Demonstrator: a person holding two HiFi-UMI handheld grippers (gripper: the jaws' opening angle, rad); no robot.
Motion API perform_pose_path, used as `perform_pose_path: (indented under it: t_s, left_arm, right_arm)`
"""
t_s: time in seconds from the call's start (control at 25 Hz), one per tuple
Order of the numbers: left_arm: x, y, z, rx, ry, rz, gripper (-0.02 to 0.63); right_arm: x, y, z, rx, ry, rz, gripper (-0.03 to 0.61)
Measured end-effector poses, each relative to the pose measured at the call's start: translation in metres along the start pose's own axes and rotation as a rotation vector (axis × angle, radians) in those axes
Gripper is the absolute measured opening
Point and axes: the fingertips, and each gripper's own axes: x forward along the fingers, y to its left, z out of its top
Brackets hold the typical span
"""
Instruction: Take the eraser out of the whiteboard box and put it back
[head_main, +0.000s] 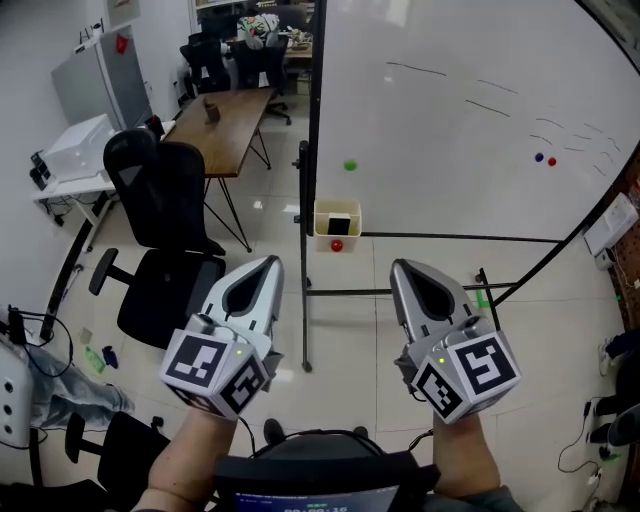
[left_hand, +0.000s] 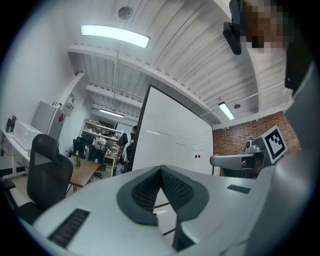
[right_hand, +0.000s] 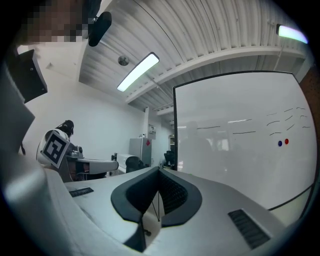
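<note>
Eraser (head_main: 340, 224) stands in box (head_main: 320, 222), likely light and firm; grip across its exposed top. Left tool (head_main: 268, 265) and right tool (head_main: 400, 268) pressed together, empty.

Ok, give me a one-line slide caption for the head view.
Left gripper and right gripper, shut and empty, face the whiteboard; the eraser sits in its box.

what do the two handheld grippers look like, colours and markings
The left gripper and the right gripper look alike: smooth pale grey shells that taper to a point, each with a dark teardrop opening lined by black ribbed pads. At its rear each carries a white cube with black square markers and a small green light.
</note>
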Motion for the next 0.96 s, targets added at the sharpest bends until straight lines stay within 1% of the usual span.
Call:
perform_pose_path:
  t_s: [0.12, 0.36, 0.96]
  left_arm:
    - [0.003, -0.007, -0.004, -0.012, -0.001, 0.019, 0.031]
    - [0.005, -0.023, -0.004, -0.002, 0.004, 0.014, 0.031]
    - [-0.005, -0.027, -0.004, 0.000, 0.012, 0.012, 0.031]
  right_arm:
    - [-0.006, -0.006, -0.003, 0.008, -0.003, 0.020, 0.020]
    - [-0.017, -0.016, 0.000, 0.018, -0.017, 0.019, 0.020]
    - [-0.024, -0.007, 0.003, 0.025, -0.021, 0.016, 0.021]
